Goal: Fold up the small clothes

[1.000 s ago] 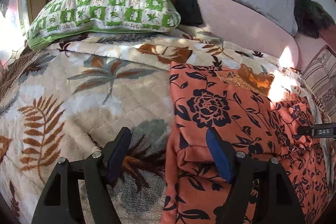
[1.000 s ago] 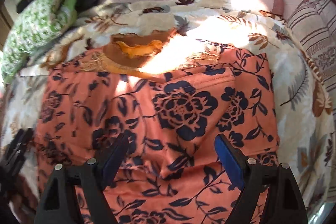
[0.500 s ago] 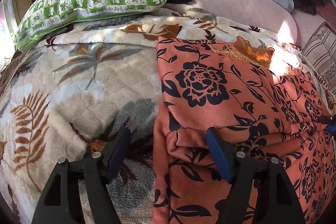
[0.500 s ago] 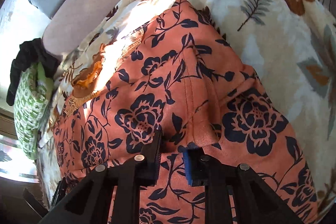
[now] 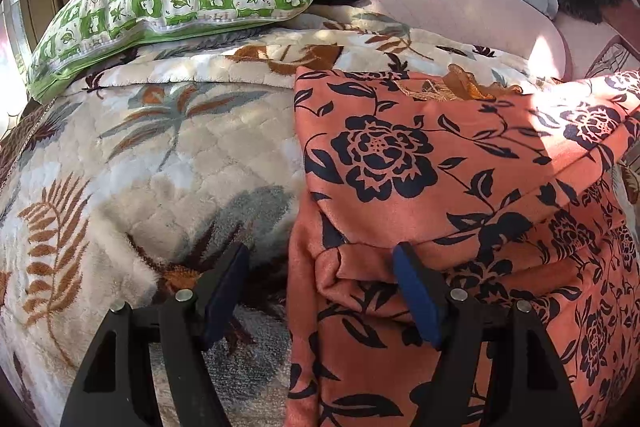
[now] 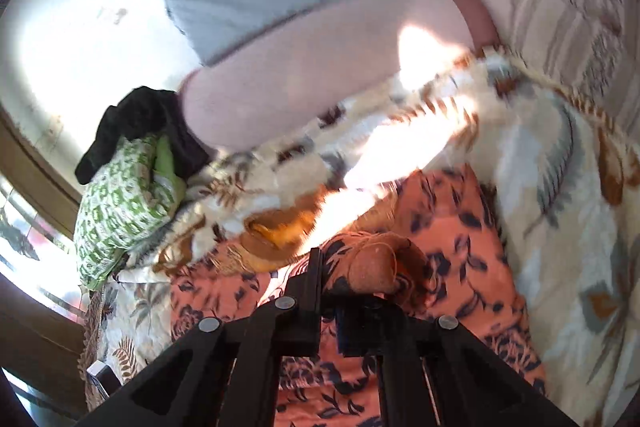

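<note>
Two hand-held grippers: right hand-held gripper (image 6: 332, 291), spread a second ago, now pinches a bunched fold of the orange floral garment (image 5: 460, 163) and has lifted it, so folding is underway. Left hand-held gripper (image 5: 320, 291) stays spread, straddling the garment's soft near edge on the plush quilted blanket (image 5: 140, 167)

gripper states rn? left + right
Left tool: open, holding nothing, its jaws either side of the left edge of the orange floral garment.
Right tool: closed, pinching a bunched fold of that garment.
</note>
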Tool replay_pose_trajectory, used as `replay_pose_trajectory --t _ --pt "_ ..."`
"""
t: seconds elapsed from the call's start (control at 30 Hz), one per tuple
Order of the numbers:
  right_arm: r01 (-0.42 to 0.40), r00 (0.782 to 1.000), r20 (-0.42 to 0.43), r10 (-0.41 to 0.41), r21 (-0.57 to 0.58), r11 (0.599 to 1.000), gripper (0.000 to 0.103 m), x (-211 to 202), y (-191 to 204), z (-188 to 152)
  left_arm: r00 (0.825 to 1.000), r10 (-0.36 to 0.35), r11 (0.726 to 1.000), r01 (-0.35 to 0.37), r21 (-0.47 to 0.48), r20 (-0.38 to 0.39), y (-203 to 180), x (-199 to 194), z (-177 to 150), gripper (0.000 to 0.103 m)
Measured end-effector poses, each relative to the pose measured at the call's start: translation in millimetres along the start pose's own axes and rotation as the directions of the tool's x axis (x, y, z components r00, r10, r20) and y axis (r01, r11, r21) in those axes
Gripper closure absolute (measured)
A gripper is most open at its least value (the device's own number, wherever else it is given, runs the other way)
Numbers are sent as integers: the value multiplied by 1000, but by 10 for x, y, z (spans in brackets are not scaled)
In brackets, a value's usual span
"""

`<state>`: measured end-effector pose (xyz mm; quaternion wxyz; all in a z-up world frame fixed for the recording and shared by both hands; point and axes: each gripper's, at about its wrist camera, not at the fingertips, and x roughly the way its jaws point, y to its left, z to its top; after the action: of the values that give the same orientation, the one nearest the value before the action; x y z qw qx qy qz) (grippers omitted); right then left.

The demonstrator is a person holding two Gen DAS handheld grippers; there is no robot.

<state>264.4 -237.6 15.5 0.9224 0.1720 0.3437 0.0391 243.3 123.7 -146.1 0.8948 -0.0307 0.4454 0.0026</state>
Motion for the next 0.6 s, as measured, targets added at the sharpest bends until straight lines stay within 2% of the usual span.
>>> replay_pose_trajectory --t 0.07,0.13,0.17,0.2,0.23,0.27,0.3,0.37,0.43,0.47,0.53,0.57,0.6 --pt "21 1000 16 -21 -3 1000 98 31 -72 -114 1000 4 1000 -4 2 -2 -9 8 3 28" --pt "107 994 -10 -106 23 994 92 304 -383 -369 1000 10 1000 -10 5 -1 -18 -2 -1 28" --pt "159 985 -78 -157 19 987 72 548 -601 -529 1000 13 1000 -13 10 3 -21 -15 -11 28" --pt "242 951 -203 -232 28 970 43 797 -830 -704 1000 13 1000 -14 14 3 -22 -27 -21 28" --pt "294 917 -302 -259 77 953 44 913 -1055 -863 1000 12 1000 -13 16 2 -19 -41 -28 28" --pt "216 952 -251 -173 156 964 45 800 -1180 -940 1000 12 1000 -12 16 2 -19 -49 -24 28" --pt "189 969 -195 -153 183 965 45 651 -1217 -954 1000 14 1000 -14 14 5 -20 -57 -12 28" --pt "174 973 -188 -134 216 961 42 486 -1237 -907 999 35 999 -36 17 35 -35 -110 1 28" --pt "157 981 -148 -129 196 968 42 331 -1155 -760 995 45 998 -48 36 90 -69 -223 5 28" --pt "122 989 -108 -103 187 975 42 244 -1094 -675 992 48 998 -54 44 119 -85 -282 11 28" --pt "10 999 -54 0 191 982 31 164 -977 -523 985 47 997 -56 51 169 -114 -370 27 28" --pt "-47 997 -44 57 190 981 25 184 -924 -473 983 42 997 -53 55 180 -127 -382 37 27" --pt "-90 994 -45 101 193 977 24 263 -889 -429 984 41 997 -53 60 173 -140 -359 43 25"
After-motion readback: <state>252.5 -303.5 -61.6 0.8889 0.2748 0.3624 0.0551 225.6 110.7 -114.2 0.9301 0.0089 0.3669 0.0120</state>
